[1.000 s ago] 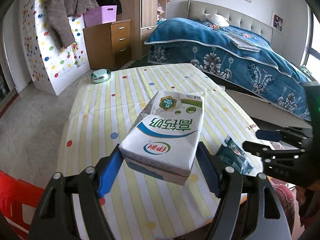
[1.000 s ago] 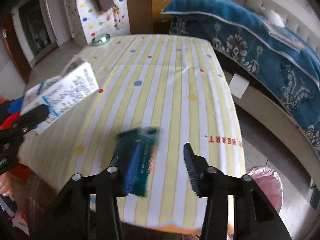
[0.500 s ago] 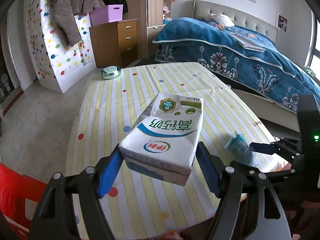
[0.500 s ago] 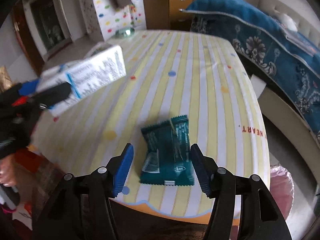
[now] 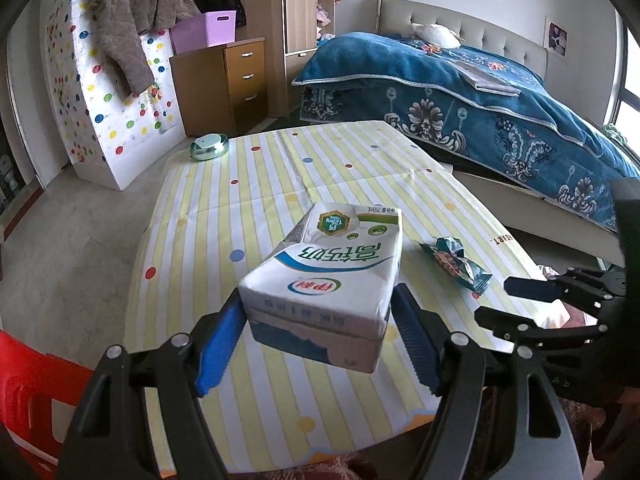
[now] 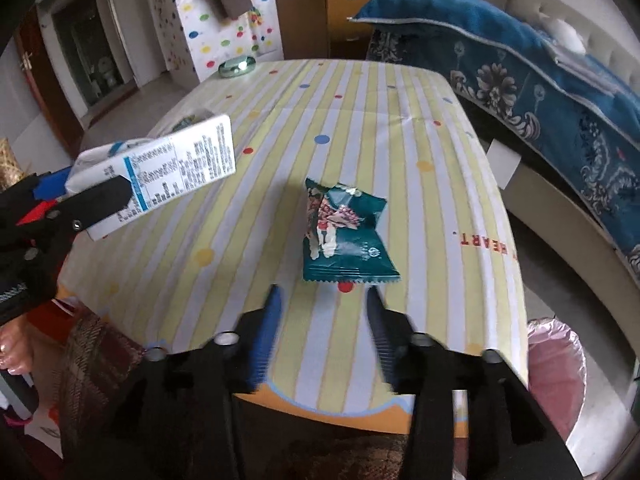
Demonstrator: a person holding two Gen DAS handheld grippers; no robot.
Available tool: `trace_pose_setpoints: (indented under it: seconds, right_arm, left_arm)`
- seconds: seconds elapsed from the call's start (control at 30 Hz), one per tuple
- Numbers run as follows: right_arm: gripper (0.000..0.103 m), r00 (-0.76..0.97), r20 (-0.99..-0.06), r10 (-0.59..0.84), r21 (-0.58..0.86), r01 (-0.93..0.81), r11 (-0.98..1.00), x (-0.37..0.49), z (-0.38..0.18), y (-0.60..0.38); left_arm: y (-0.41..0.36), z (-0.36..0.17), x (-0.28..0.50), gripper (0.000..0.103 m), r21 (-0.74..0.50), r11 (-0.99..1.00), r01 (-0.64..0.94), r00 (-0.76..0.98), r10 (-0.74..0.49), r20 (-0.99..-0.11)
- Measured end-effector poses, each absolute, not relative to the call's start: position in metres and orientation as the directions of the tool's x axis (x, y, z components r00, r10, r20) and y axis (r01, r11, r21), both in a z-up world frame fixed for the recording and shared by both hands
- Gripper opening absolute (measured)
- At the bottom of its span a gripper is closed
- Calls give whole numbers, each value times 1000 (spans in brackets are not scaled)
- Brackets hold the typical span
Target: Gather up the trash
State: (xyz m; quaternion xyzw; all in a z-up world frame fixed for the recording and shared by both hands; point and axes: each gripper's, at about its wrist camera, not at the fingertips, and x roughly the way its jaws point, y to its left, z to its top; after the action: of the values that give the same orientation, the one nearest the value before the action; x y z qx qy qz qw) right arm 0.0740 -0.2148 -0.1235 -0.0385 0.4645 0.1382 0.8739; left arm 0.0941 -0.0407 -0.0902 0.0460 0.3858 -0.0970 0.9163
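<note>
The left hand-held gripper is clenched on a white milk carton, its blue-lined fingers pressing the carton's two narrow sides and holding it above the near half of the bench. The carton is a small rectangular box with a folded, slightly crumpled far end; its upper face carries large green characters, a blue swoosh, a green hexagonal badge and an oval brand mark, and from the right wrist view its side shows a panel of fine black print beside a blue stripe. On the striped cloth to the carton's right lies a dark teal snack wrapper, flat but wrinkled, with serrated end seams, a red and white picture on the torn upper part and a small round logo near the bottom edge. It rests near the bench's near right edge, just ahead of the right hand-held gripper. That gripper's jaws are closing with nothing between them; the wrapper sits beyond the fingertips, untouched. A pink-lined bin stands on the floor by the bench's right corner.
</note>
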Motion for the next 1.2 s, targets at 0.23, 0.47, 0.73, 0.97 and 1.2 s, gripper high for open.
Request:
trace_pose_setpoints:
  seconds: [0.23,0.47,0.73,0.97,1.2]
  right_arm:
    - [72,548,-806,222,85,-264,961,100,-129,-222]
    - [59,489,-846,210,107,-231,967,127,-144,-219]
    - [57,491,-849,195,91,-229,969,126,-152,-223]
    - [68,506,-839,202,92,-233,968,126,-144,-226]
    - [68,500,-842,203,94,-235,967,129,-142,-227]
  left_arm:
    - [-39,-89,97,71,5,979,205,688,-140,-712]
    - [-36,-97,95,71,11,974,226,672,-148,-725]
    - [-43,-125,99,79,5,964,265,589,-158,-793]
    - [-51,-126,105,82,37,959,282,604,-147,-783]
    - [-52,-121,108,74,60,957,286,619,-137,-773]
